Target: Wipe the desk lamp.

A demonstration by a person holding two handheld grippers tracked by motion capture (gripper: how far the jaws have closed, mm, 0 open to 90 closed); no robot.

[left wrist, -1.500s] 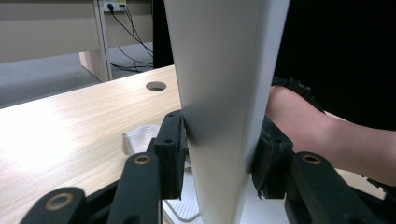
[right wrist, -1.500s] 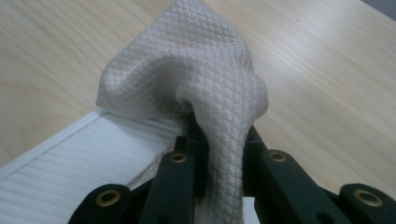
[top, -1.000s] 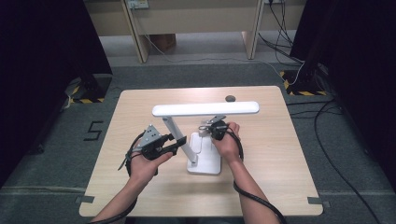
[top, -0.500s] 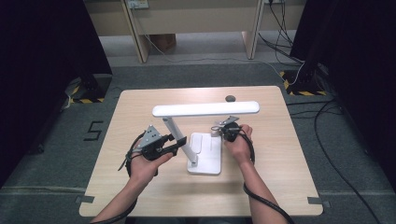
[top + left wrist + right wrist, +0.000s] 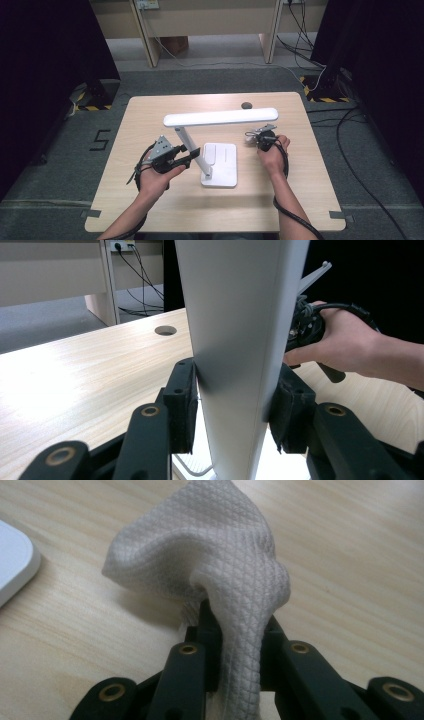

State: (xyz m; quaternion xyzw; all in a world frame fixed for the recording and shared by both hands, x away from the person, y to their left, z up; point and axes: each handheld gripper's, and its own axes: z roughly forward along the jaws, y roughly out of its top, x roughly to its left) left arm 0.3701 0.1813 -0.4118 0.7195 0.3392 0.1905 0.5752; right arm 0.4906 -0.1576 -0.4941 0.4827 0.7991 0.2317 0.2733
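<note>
A white desk lamp (image 5: 220,117) stands mid-table on a flat base (image 5: 222,172), with a long head bar over a slanted stem (image 5: 186,137). My left gripper (image 5: 194,155) is shut on that stem; in the left gripper view both pads (image 5: 181,405) press against the stem (image 5: 240,315). My right gripper (image 5: 253,136) sits right of the base, low over the table, with a white quilted cloth (image 5: 220,555) pinched between its jaws (image 5: 237,625). Those jaws have just been opening a little, and the cloth still sits between them. The hand holding the right gripper (image 5: 305,327) shows behind the stem.
The wooden table (image 5: 150,115) has a round dark cable hole (image 5: 246,105) near its far edge. A corner of the lamp base (image 5: 12,565) lies left of the cloth. Desk legs and cables stand on the floor beyond the table.
My right gripper has moved to the right with the cloth, away from the lamp stem to beyond the base. The left gripper has stayed on the stem.
</note>
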